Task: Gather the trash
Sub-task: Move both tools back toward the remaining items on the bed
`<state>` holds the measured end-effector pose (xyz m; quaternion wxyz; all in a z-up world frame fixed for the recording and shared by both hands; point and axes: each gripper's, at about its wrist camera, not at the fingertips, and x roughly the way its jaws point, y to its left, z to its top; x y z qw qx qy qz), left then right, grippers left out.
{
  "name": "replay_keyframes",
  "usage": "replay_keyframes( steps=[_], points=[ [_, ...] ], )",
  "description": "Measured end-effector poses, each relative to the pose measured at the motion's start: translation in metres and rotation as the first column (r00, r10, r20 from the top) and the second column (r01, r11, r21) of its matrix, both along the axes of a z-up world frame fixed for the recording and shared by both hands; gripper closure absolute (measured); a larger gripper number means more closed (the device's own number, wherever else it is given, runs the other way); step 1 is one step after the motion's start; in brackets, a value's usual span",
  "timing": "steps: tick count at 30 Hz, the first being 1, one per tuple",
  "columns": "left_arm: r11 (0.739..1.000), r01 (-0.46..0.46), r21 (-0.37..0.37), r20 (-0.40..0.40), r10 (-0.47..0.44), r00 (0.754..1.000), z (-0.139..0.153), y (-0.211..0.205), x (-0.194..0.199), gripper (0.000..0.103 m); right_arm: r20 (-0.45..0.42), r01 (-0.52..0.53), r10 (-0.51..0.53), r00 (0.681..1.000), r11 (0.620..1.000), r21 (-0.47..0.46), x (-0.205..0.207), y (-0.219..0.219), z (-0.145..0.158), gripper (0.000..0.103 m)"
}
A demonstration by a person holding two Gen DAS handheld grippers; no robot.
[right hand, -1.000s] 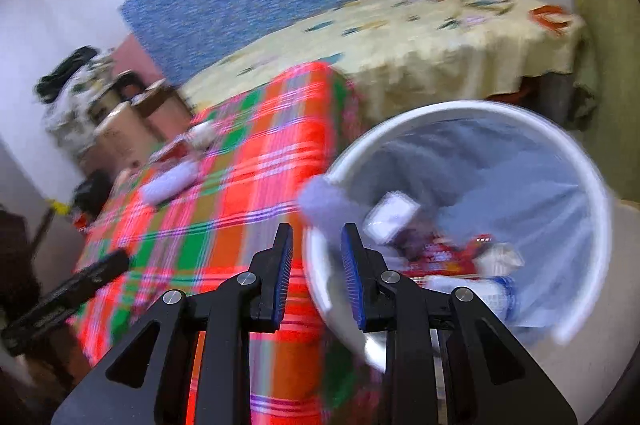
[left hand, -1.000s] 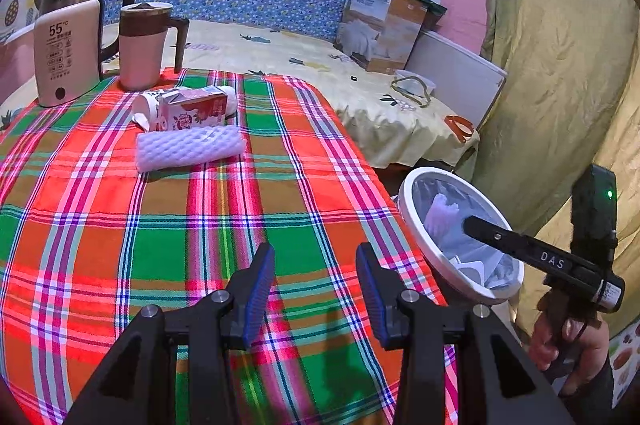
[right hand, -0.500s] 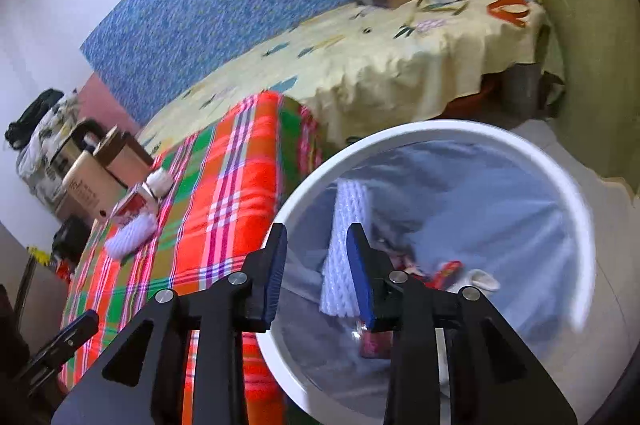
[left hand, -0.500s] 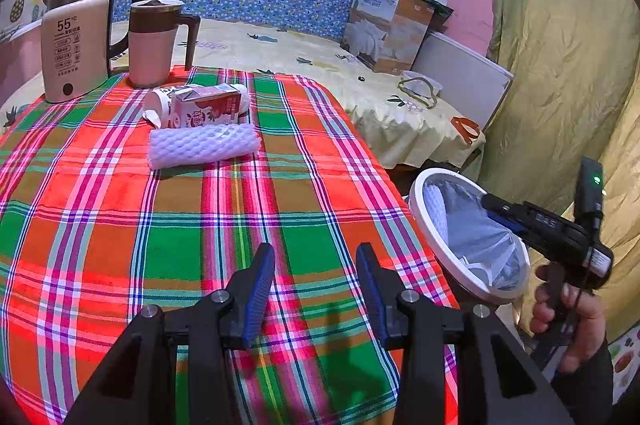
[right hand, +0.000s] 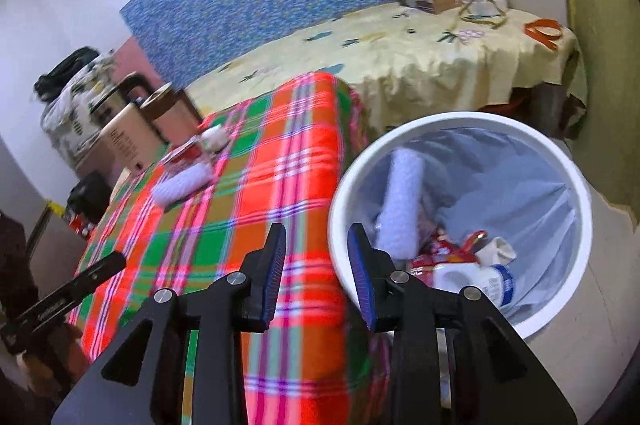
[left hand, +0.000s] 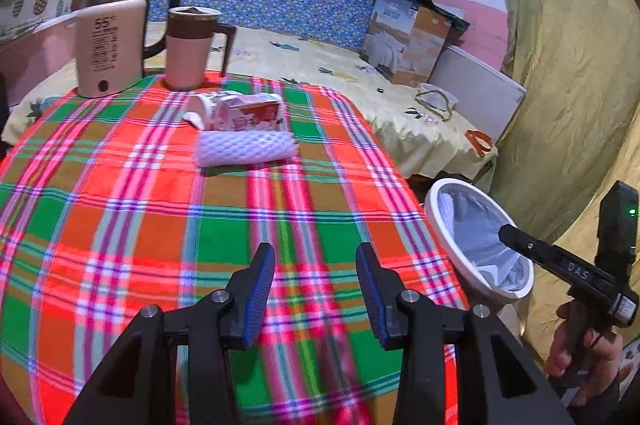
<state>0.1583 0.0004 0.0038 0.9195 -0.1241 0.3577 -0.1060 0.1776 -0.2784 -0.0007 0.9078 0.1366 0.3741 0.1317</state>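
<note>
While I hold both tools over the plaid-covered surface (left hand: 132, 225), the left hand-held gripper (left hand: 315, 293) hovers with its blue-padded jaws apart and nothing between them. From its view, a white foam net sleeve (left hand: 245, 148) lies on the cloth at 12 o'clock, and just beyond it, touching, a red-and-white milk carton (left hand: 248, 113) lies on its side beside a small white cup (left hand: 198, 108). A beige kettle (left hand: 110, 47) and a pink mug (left hand: 188, 53) stand at 11 o'clock. The white trash bin (left hand: 436, 213) sits off the surface edge at 3 o'clock, with the right hand-held gripper (right hand: 316, 275) reaching over its rim; its jaws are likewise apart and empty. In the right wrist view the bin (right hand: 340, 201), lined with a pale bag, holds a second foam sleeve (right hand: 400, 209) leaning against its inner wall at 1 o'clock, above a white bottle (right hand: 472, 281) and red wrappers (right hand: 444, 253).
</note>
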Motion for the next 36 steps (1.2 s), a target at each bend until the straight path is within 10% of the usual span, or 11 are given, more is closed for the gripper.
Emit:
replay_keyframes(
  steps=[18,36],
  points=[
    [0.993,-0.079,0.083,0.038,0.076,0.996,0.017,0.049,-0.004,0.061,0.018,-0.176,0.178,0.984,0.981,-0.078,0.004,0.063,0.014,0.058],
    [0.987,0.035,0.16,0.056,-0.044,0.997,0.004,0.051,0.091,0.053,-0.004,-0.202,0.202,0.979,0.975,-0.089,0.026,0.084,0.009,0.057]
  ],
)
